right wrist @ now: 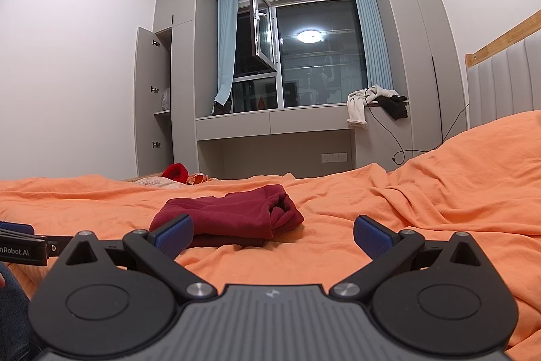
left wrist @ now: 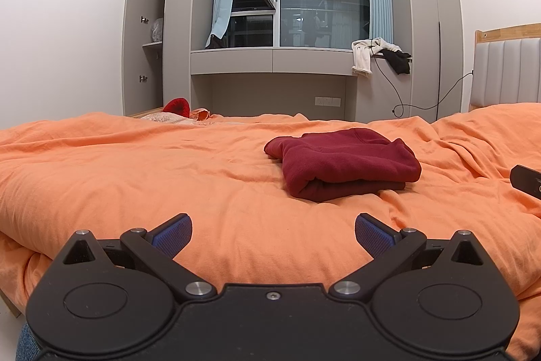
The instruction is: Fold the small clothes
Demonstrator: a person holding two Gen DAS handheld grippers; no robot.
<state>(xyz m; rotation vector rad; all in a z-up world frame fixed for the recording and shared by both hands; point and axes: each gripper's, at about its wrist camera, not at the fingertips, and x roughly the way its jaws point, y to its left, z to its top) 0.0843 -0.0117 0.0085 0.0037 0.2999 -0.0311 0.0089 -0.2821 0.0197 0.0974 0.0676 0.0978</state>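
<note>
A dark red garment [left wrist: 345, 163] lies folded in a compact stack on the orange bedspread [left wrist: 135, 164]. In the left wrist view it sits ahead and to the right of my left gripper [left wrist: 273, 234], which is open, empty and held just above the bedspread. In the right wrist view the garment [right wrist: 230, 215] lies ahead and left of my right gripper [right wrist: 273, 234], which is also open and empty. The garment's near left corner is hidden behind the right gripper's left fingertip [right wrist: 175, 234].
The orange bedspread [right wrist: 422, 198] is rumpled, with ridges rising to the right toward a padded headboard [left wrist: 507, 70]. A red item [left wrist: 177, 106] and patterned fabric lie at the bed's far edge. White and black clothes [left wrist: 378, 54] hang off the window ledge. The other gripper's edge [left wrist: 527, 181] shows at right.
</note>
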